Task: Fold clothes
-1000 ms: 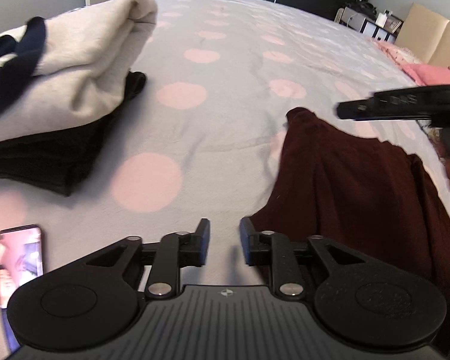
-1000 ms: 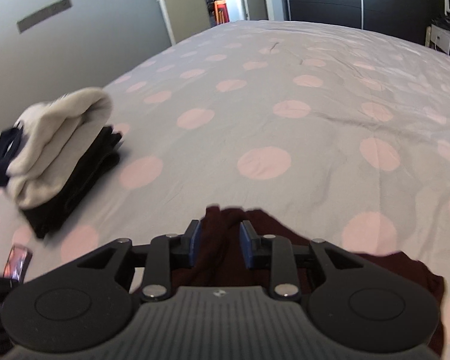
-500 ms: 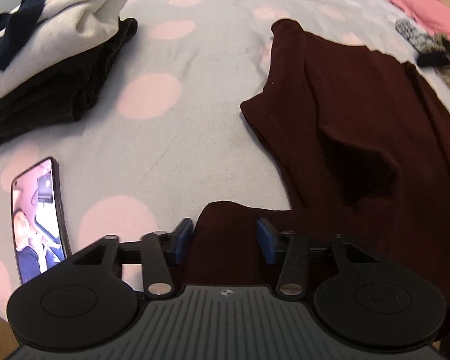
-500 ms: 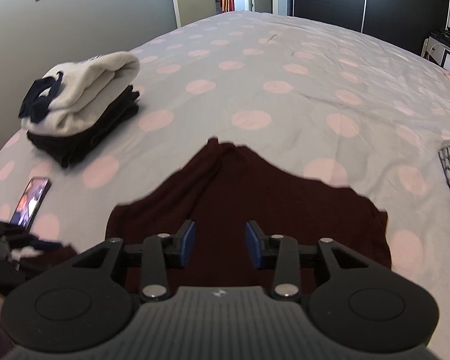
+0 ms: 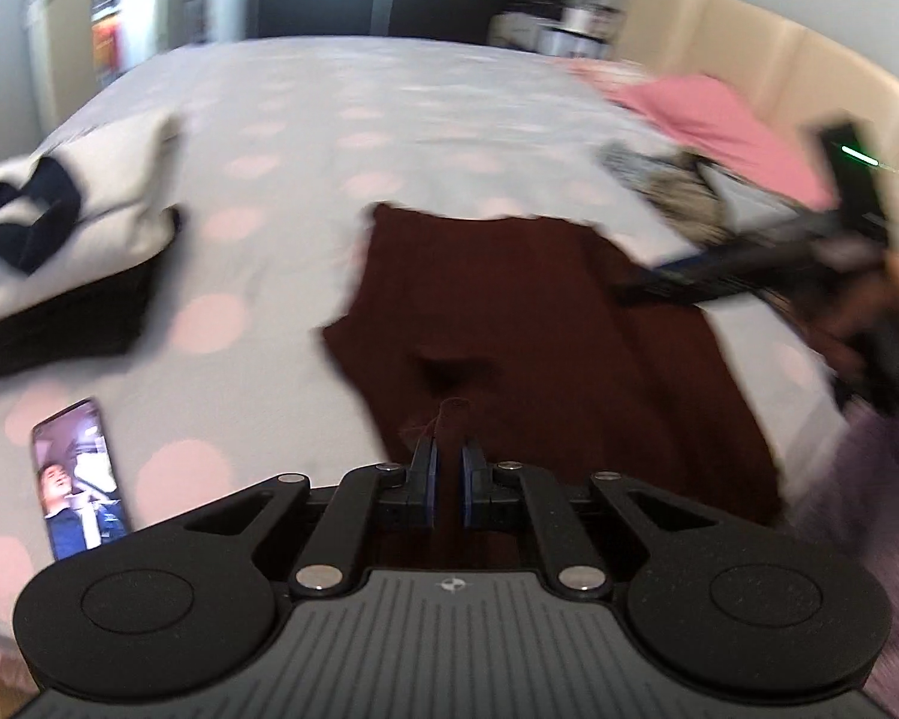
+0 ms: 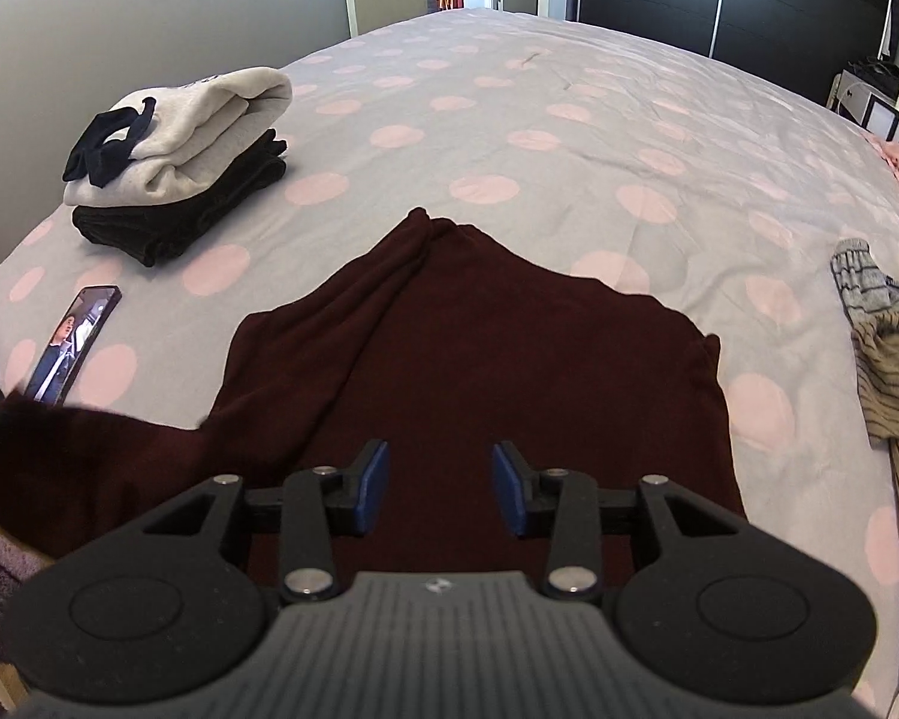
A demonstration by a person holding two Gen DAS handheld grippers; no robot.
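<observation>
A dark maroon garment lies spread on the spotted bed cover. In the left wrist view the same maroon garment runs away from my left gripper, which is shut on a pinch of its near edge. That edge is raised off the bed, seen as a lifted flap at the lower left of the right wrist view. My right gripper hovers open above the garment's near part with nothing between its pads. In the blurred left view the right gripper reaches over the garment's right side.
A folded stack of grey, navy and black clothes sits at the bed's left. A lit phone lies near it by the bed edge. Striped clothes are heaped on the right, a pink garment beyond them.
My left gripper has shut on the maroon garment's near edge and risen with it. My right gripper has let go, opened wider and drawn back; the garment now lies spread out.
</observation>
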